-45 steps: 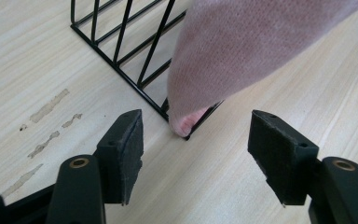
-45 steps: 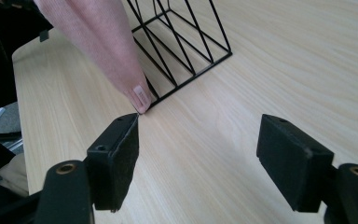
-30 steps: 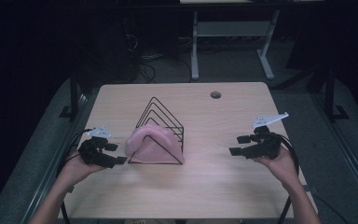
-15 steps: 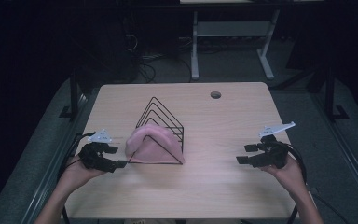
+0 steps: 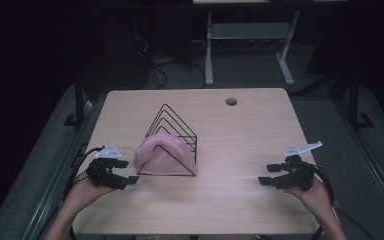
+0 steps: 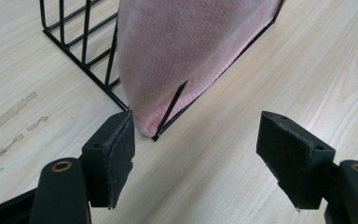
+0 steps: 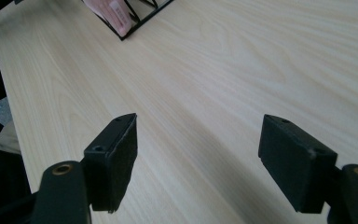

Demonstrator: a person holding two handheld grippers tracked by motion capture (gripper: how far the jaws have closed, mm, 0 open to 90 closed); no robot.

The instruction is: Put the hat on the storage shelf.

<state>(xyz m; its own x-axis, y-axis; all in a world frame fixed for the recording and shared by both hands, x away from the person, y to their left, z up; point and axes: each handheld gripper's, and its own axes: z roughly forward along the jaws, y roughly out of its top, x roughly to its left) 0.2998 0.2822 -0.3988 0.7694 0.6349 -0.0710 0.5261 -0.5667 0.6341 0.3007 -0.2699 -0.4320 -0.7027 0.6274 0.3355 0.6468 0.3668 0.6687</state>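
Observation:
A black wire rack [image 5: 172,135] of triangular frames stands mid-table, with a pink cloth [image 5: 160,156] draped over its near end. My left gripper [image 5: 129,171] is open just left of the rack's front corner. In the left gripper view the cloth [image 6: 191,51] hangs close ahead of the spread jaws, and the rack's corner [image 6: 161,133] lies just past the left pad [image 6: 116,156]. Near the table's right edge my right gripper [image 5: 267,175] is open over bare wood, pointing left. In the right gripper view the rack's corner [image 7: 130,25] and the cloth [image 7: 109,11] lie far off.
The light wooden table [image 5: 240,145] has a round cable hole [image 5: 231,101] at the back right. A white desk frame [image 5: 245,45] and cables stand on the dark floor behind. Faint scuff marks [image 6: 14,109] mark the wood left of the rack.
My right gripper has drawn back toward the near right edge of the table and dropped lower. My left gripper has stayed close beside the rack and cloth.

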